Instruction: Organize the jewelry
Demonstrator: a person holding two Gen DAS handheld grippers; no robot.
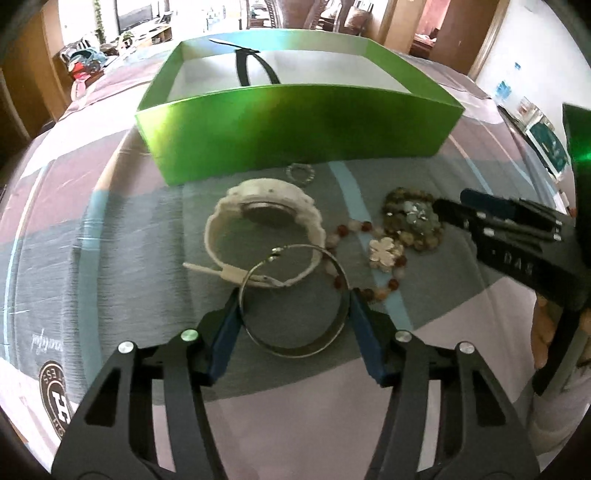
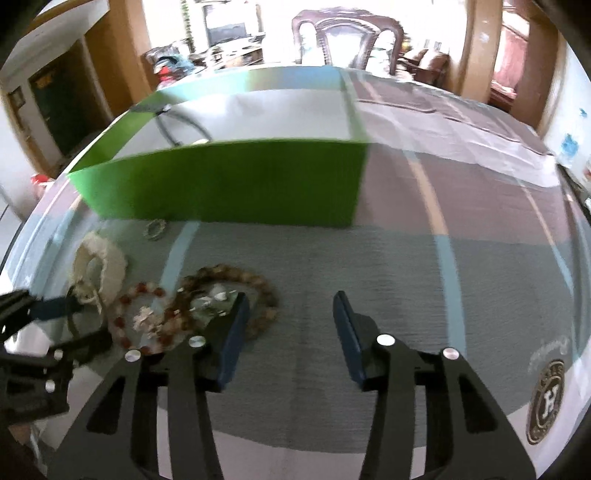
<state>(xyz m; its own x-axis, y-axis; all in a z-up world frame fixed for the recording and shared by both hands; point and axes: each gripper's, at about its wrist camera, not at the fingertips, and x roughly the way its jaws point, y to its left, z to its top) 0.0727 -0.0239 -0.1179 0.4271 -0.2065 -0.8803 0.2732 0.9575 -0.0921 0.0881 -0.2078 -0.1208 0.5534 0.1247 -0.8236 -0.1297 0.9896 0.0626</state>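
My left gripper [image 1: 293, 295] is shut on a silver bangle [image 1: 295, 349], its blue pads against both sides of the ring. Just beyond lie a white watch [image 1: 264, 221], a red and white bead bracelet [image 1: 384, 286] with a flower charm, a brown bead bracelet [image 1: 412, 218] and a small silver ring [image 1: 300, 173]. A green box [image 1: 295, 122] behind them holds a black strap [image 1: 245, 70]. My right gripper [image 2: 291, 299] is open and empty over bare cloth, right of the brown bead bracelet [image 2: 258, 284]. The green box [image 2: 229, 184] also shows in the right wrist view.
The table wears a grey, pink and blue patterned cloth [image 2: 443, 266]. A carved chair [image 2: 347, 33] stands at the far side. The right gripper's body [image 1: 517, 229] reaches in from the right in the left wrist view.
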